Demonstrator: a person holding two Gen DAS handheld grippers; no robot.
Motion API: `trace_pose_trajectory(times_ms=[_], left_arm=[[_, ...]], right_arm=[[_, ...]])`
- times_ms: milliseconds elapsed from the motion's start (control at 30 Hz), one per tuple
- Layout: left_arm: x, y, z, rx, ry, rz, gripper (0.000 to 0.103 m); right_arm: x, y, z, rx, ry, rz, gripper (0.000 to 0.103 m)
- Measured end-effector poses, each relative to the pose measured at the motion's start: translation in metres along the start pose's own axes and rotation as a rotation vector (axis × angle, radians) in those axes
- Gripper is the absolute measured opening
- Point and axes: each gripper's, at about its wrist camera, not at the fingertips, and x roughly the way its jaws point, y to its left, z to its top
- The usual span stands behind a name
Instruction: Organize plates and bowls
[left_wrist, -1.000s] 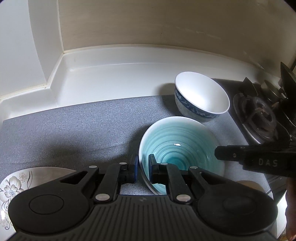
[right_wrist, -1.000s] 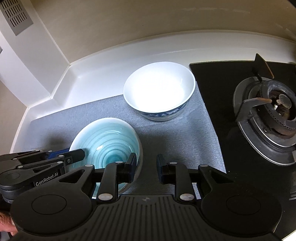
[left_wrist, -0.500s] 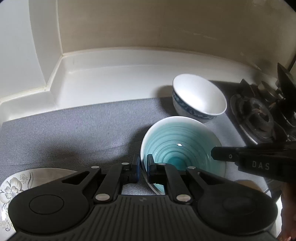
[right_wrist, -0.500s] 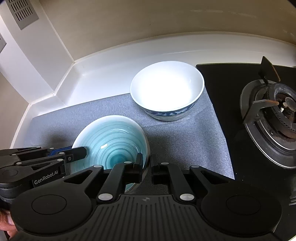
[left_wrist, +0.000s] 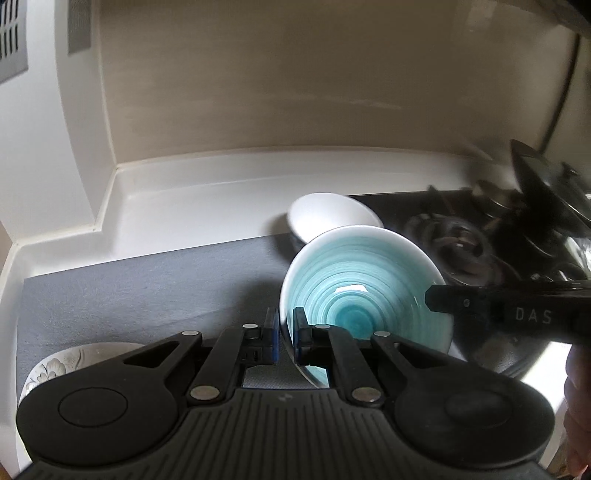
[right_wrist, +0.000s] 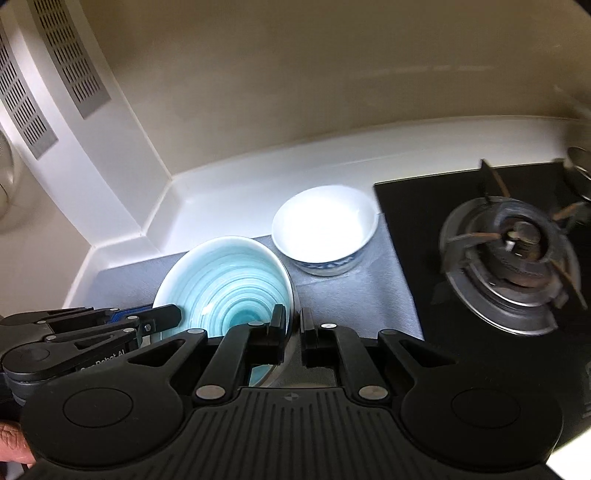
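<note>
Both tongs pinch opposite rims of the teal bowl (left_wrist: 364, 291): the left tongs (left_wrist: 284, 332) are nearly closed on its left edge, the right tongs (right_wrist: 294, 334) nearly closed on its right edge. The bowl appears lifted and tilted above the grey mat (right_wrist: 373, 295), just in front of the white bowl (right_wrist: 325, 229). A thin rim grip on glazed ceramic could slip, or the two bowls could knock together. Behind the teal bowl, the white bowl's base is hidden in the left view; the burner (right_wrist: 517, 258) to its right is blurred.
</note>
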Motion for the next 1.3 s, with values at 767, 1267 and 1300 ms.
trace_pose_trajectory(times_ms=[767, 1267, 1300], left_arm=[[0.009, -0.039, -0.058, 0.015, 0.183, -0.07, 0.007], [0.009, -0.042, -0.054, 0.015, 0.2, -0.063, 0.007], [0.01, -0.043, -0.054, 0.019, 0.201, -0.061, 0.007]], right_arm=[[-0.03, -0.032, -0.071, 0.095, 0.153, -0.099, 0.008], [-0.025, -0.036, -0.067, 0.103, 0.211, -0.088, 0.008], [-0.024, -0.036, -0.067, 0.1, 0.217, -0.089, 0.008]])
